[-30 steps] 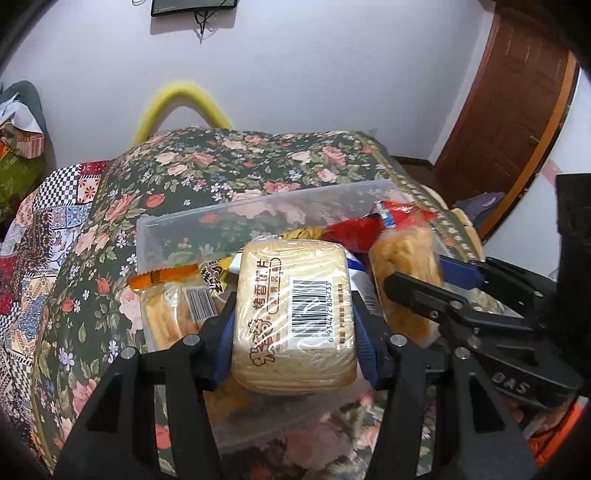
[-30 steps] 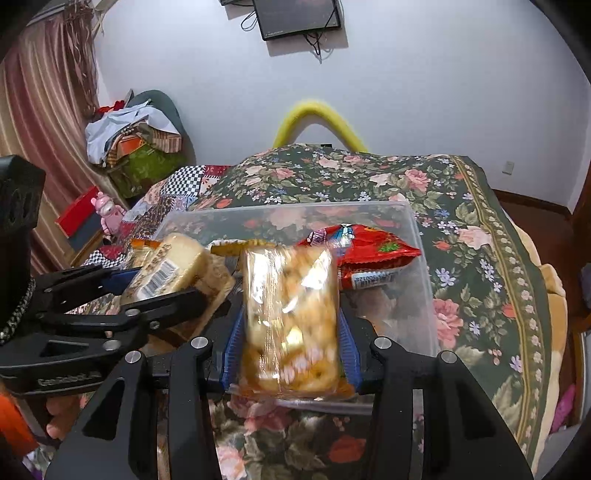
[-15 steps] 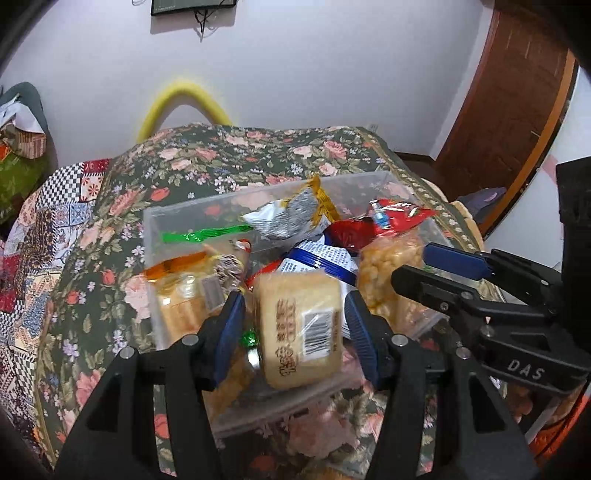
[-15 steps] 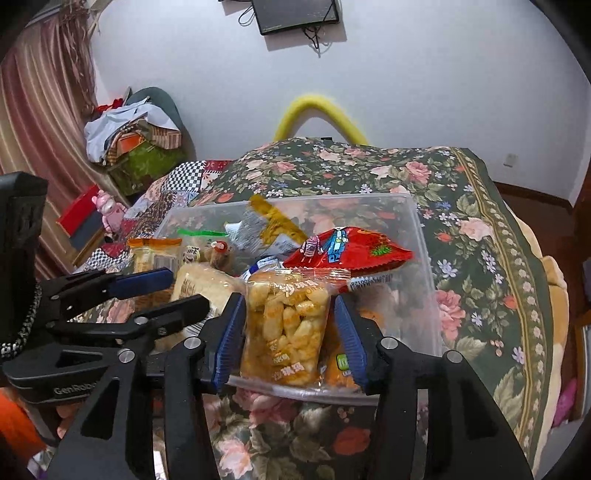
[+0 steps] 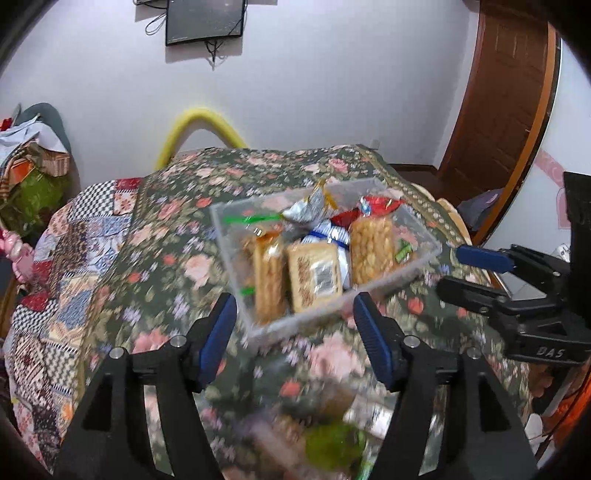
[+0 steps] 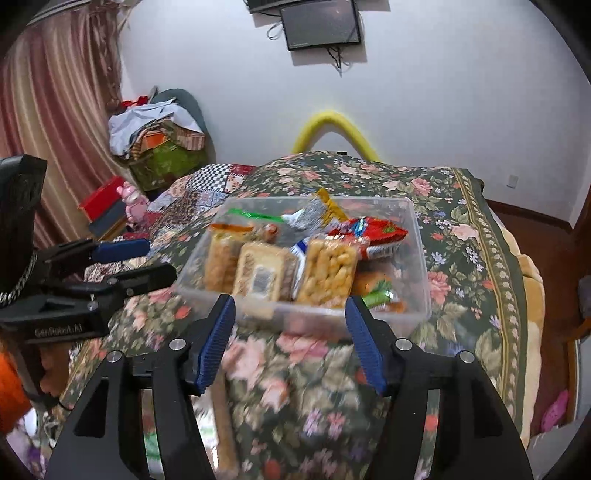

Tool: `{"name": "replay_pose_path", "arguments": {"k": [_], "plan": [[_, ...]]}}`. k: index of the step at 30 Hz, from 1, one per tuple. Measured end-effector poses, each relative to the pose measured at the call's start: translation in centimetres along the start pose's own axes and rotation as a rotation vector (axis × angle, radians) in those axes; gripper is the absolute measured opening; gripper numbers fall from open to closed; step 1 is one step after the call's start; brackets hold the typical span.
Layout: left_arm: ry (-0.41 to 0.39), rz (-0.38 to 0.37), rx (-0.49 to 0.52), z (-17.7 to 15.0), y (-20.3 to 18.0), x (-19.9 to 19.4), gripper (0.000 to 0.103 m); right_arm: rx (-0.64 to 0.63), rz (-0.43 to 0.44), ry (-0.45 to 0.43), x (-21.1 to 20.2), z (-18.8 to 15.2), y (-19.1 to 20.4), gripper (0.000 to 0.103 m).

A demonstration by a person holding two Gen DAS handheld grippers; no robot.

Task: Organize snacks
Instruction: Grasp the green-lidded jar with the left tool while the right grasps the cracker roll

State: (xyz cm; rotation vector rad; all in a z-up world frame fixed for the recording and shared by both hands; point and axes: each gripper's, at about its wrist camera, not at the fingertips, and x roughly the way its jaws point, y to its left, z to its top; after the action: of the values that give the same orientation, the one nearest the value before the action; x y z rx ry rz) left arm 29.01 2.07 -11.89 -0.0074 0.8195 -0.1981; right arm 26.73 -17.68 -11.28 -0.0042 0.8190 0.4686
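Left wrist | clear rectangular plastic bin (image 5: pixel 417 271) | crinkly wrapped snacks (image 5: pixel 314 275)

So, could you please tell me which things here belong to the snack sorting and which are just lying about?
Job:
- clear bin
- toast pack
- puffed snack pack
- red packet
- left gripper, right gripper, both open, empty

Lying about:
- pink toy
- clothes pile
- wall screen

My L cam looked down fwd past my claw, near the clear bin (image 5: pixel 424 260); R cam (image 6: pixel 419 258) did likewise; both shared bin, bedspread (image 5: pixel 166 266), wall.
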Motion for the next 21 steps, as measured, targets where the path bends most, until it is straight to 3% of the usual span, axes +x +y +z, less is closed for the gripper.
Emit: {"name": "replay_pose_path", "arguments": {"k": [9,16,21], "plan": [[0.078,0.033,-0.032,-5.4,1.4,-1.9,0.066,-0.016,0.042,0.073,-0.6,-4.4,2.7,0.062],[0.144,0.015,-0.032,-8.8,1.3,-1.7,0.066,-0.001,0.062,0.197,2.8,-8.5,3.9,0.062],[0.192,-0.009,-0.023,-10.4,0.6,-0.9,0.066,-0.005,0.069,0.259,5.0,-9.6,4.7,0.062]]}}
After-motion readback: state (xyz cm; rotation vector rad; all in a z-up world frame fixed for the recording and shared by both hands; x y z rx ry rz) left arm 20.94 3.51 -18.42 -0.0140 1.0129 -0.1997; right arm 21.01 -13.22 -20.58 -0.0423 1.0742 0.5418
